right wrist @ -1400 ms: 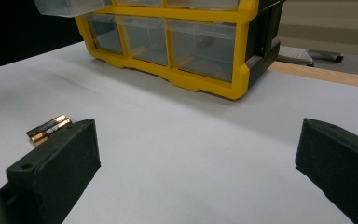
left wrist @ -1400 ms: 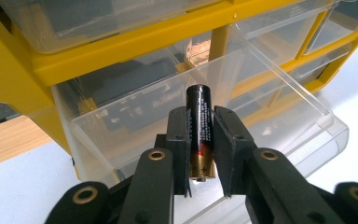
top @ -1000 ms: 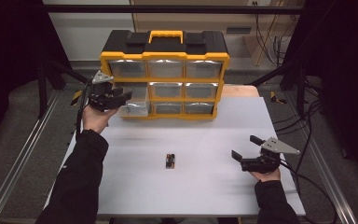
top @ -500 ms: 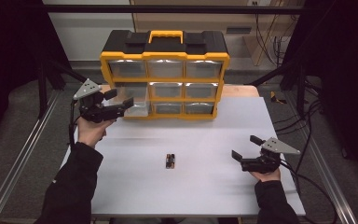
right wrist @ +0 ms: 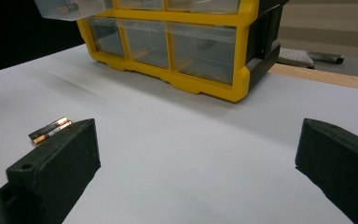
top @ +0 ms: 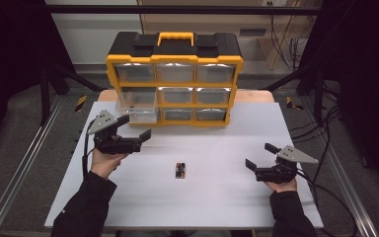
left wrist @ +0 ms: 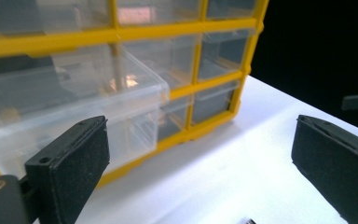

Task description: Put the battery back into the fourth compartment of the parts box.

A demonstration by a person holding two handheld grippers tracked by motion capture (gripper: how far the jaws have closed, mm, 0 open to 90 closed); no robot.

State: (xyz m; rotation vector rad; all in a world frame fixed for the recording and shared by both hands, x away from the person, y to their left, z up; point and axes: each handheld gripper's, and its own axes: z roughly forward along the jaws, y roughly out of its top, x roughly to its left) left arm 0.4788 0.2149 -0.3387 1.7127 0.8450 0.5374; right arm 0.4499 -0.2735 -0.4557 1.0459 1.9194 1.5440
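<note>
The left gripper (top: 134,127), matte black jaws just opened wide on nothing, sits by the pulled-out clear plastic drawer (top: 137,105) of the glossy yellow organizer (top: 173,61). Two cylindrical batteries (top: 180,170), print unreadable, lie mid-table. The right gripper (top: 259,155) gapes empty.

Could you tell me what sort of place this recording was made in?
Most likely a lab or workshop test bench: a white table inside a metal-railed frame, loose cables on the floor, and a yellow drawer organiser with batteries before it.
</note>
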